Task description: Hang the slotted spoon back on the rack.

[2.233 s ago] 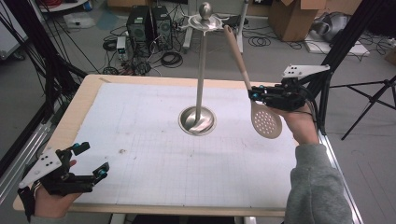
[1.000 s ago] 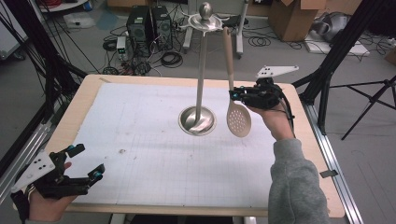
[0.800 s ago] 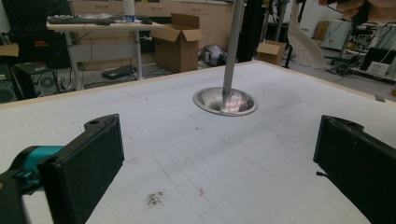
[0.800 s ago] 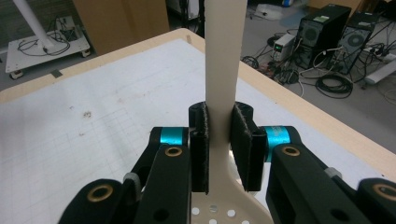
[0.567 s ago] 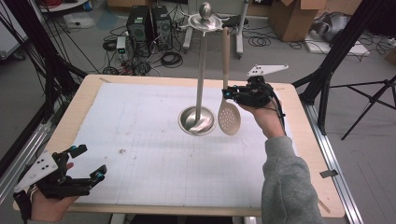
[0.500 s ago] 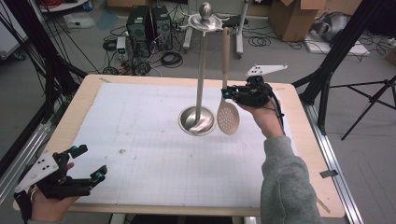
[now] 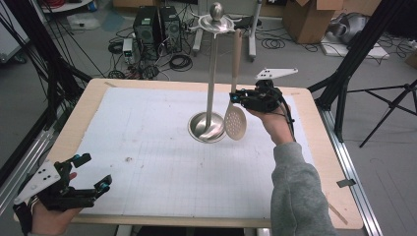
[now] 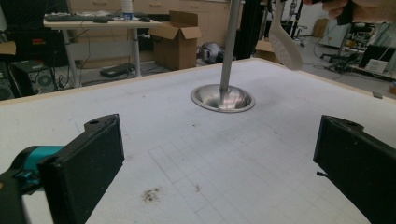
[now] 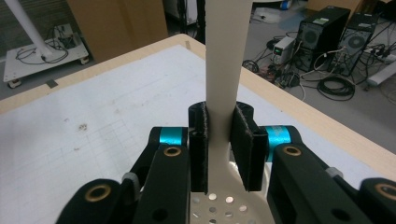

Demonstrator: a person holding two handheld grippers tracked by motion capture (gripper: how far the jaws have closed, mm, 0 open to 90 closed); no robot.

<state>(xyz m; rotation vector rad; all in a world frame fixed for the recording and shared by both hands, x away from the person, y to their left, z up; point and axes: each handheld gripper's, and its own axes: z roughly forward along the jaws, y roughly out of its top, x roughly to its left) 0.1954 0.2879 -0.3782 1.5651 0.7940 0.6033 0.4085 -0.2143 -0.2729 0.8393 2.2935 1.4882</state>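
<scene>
A metal utensil stand (image 7: 212, 73) rises from its round base (image 7: 206, 129) at the middle of the white mat (image 7: 147, 137). My right gripper (image 7: 236, 97) is shut on the handle of a cream slotted spoon (image 7: 235, 122), held upright just right of the pole, head down above the base. The handle's top reaches up beside the stand's top disc (image 7: 216, 22); whether it touches there I cannot tell. In the right gripper view the pads (image 9: 198, 140) clamp the spoon handle (image 9: 226, 56). My left gripper (image 7: 93, 171) rests open at the near left corner, empty, facing the stand base (image 8: 223, 98).
The mat lies on a wooden table (image 7: 324, 162) with black frame poles at both sides. Computer towers (image 7: 155, 24), cables and cardboard boxes (image 7: 307, 14) stand on the floor beyond the far edge. A small brown speck (image 7: 129, 159) marks the mat.
My right gripper has carried the spoon leftward from the table's right side to the stand and turned it upright. The left gripper has stayed where it was.
</scene>
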